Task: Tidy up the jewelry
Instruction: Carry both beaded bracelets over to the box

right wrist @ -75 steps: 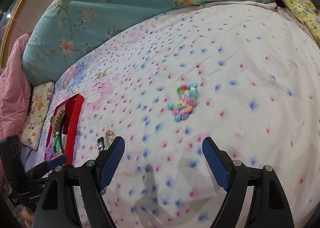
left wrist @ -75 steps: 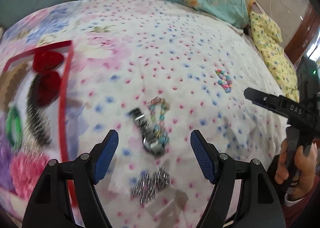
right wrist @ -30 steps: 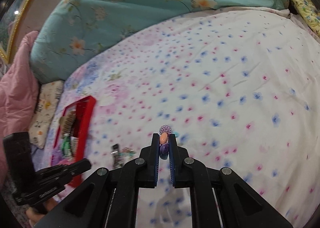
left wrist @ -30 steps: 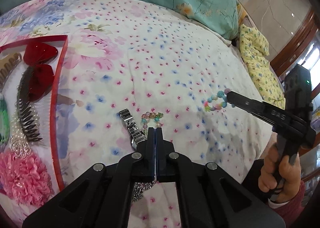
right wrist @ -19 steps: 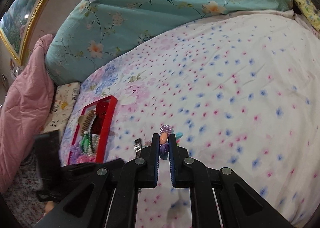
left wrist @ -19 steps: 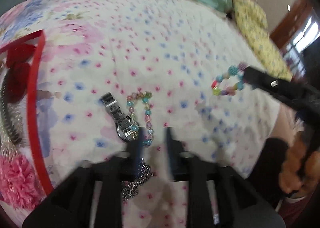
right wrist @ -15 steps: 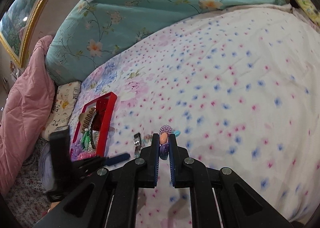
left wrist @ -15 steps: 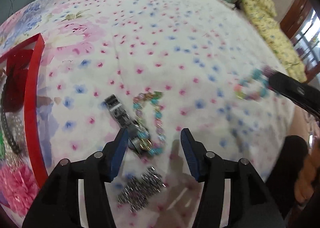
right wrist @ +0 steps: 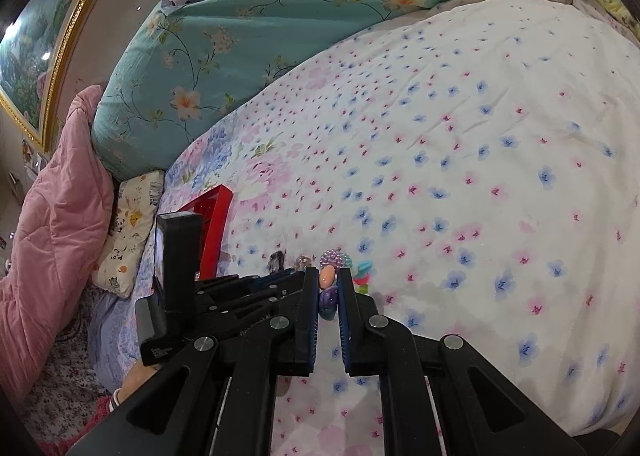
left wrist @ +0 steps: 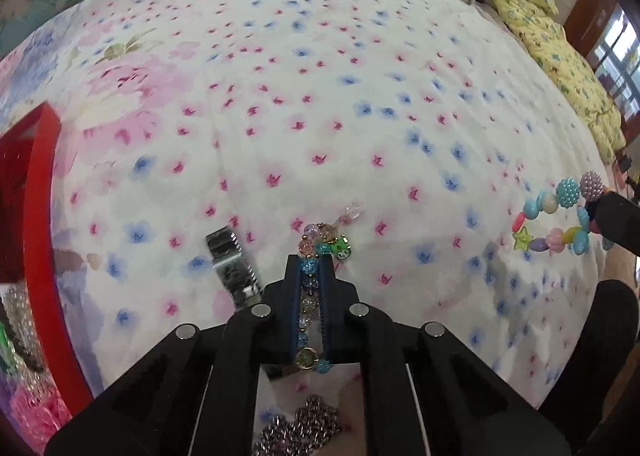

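My left gripper is shut on a crystal bead bracelet with blue, pink and clear beads, low over the flowered bed sheet. A silver watch lies just left of it and a silver chain lies under the gripper body. My right gripper is shut on a pastel bead bracelet and holds it above the sheet; that bracelet hangs at the right in the left wrist view. The red tray is at the left edge.
The tray holds hair clips and a pink flower piece. A teal floral quilt and a pink quilt border the bed. A yellow blanket lies at the far right. My left gripper body is close beside my right gripper.
My left gripper opened, dropped over the crystal bead bracelet and shut on it. My right gripper stayed shut on the pastel bracelet and moved left toward the left gripper.
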The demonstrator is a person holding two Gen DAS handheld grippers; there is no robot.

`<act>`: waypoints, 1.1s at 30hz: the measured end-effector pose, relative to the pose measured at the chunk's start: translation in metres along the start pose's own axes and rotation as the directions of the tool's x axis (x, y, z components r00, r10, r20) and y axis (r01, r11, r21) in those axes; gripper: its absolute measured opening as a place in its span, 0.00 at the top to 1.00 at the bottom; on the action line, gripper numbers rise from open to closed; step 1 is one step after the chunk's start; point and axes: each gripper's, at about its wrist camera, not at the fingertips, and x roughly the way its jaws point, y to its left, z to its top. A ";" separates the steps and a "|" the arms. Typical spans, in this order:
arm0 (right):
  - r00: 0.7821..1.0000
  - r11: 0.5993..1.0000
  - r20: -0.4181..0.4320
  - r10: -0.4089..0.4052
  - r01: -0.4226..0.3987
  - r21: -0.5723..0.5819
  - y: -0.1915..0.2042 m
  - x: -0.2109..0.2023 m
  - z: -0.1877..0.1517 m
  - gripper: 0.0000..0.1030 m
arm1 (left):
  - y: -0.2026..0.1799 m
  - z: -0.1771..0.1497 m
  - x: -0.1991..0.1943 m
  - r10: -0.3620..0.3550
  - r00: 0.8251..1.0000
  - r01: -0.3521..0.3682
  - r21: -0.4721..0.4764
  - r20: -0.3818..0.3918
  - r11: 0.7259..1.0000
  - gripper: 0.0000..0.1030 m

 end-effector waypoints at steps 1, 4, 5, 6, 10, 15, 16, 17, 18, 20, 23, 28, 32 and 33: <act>1.000 1.000 0.001 0.003 -0.003 -0.001 0.001 -0.001 0.000 0.92 | 0.005 -0.004 -0.006 -0.021 1.000 0.021 -0.024 0.008 0.999 0.94; 1.000 1.000 0.010 0.006 -0.005 -0.008 0.005 -0.004 0.000 0.92 | 0.015 -0.018 -0.024 -0.050 0.998 0.053 -0.067 0.039 0.996 0.94; 1.000 1.000 0.013 0.008 -0.008 -0.011 0.007 -0.005 0.000 0.92 | 0.017 -0.023 -0.033 -0.059 0.997 0.063 -0.082 0.056 0.995 0.94; 1.000 1.000 0.013 0.012 -0.012 -0.013 0.009 -0.006 0.001 0.92 | 0.020 -0.028 -0.042 -0.073 0.995 0.080 -0.101 0.074 0.992 0.94; 1.000 0.999 0.014 0.027 -0.026 -0.035 0.021 -0.007 0.001 0.92 | 0.033 -0.044 -0.072 -0.099 0.985 0.121 -0.165 0.139 0.979 0.94; 0.999 0.997 0.010 0.049 -0.048 -0.066 0.041 -0.005 -0.002 0.92 | 0.045 -0.056 -0.102 -0.107 0.972 0.152 -0.214 0.208 0.965 0.94; 0.999 0.996 0.009 0.050 -0.049 -0.070 0.043 -0.005 -0.003 0.92 | 0.048 -0.059 -0.108 -0.107 0.970 0.156 -0.222 0.220 0.963 0.94; 0.998 0.996 0.005 0.057 -0.056 -0.074 0.047 -0.004 -0.003 0.92 | 0.051 -0.062 -0.114 -0.105 0.967 0.159 -0.228 0.232 0.961 0.94; 0.998 0.995 0.001 0.064 -0.064 -0.079 0.051 -0.003 -0.004 0.92 | 0.053 -0.063 -0.117 -0.103 0.965 0.161 -0.233 0.239 0.959 0.94; 0.998 0.993 -0.004 0.069 -0.069 -0.092 0.058 -0.001 -0.007 0.92 | 0.058 -0.070 -0.125 -0.098 0.962 0.162 -0.247 0.253 0.955 0.94; 0.996 0.991 -0.018 0.084 -0.085 -0.107 0.069 0.005 -0.011 0.92 | 0.068 -0.081 -0.135 -0.092 0.959 0.168 -0.275 0.269 0.947 0.94; 0.993 0.984 -0.052 0.106 -0.113 -0.139 0.089 0.019 -0.020 0.92 | 0.089 -0.099 -0.150 -0.068 0.953 0.168 -0.330 0.294 0.929 0.94; 0.987 0.976 -0.087 0.132 -0.145 -0.160 0.108 0.032 -0.028 0.92 | 0.106 -0.114 -0.162 -0.044 0.949 0.162 -0.367 0.311 0.916 0.94; 0.986 0.974 -0.095 0.138 -0.152 -0.168 0.113 0.036 -0.030 0.92 | 0.111 -0.118 -0.164 -0.037 0.949 0.161 -0.377 0.314 0.912 0.94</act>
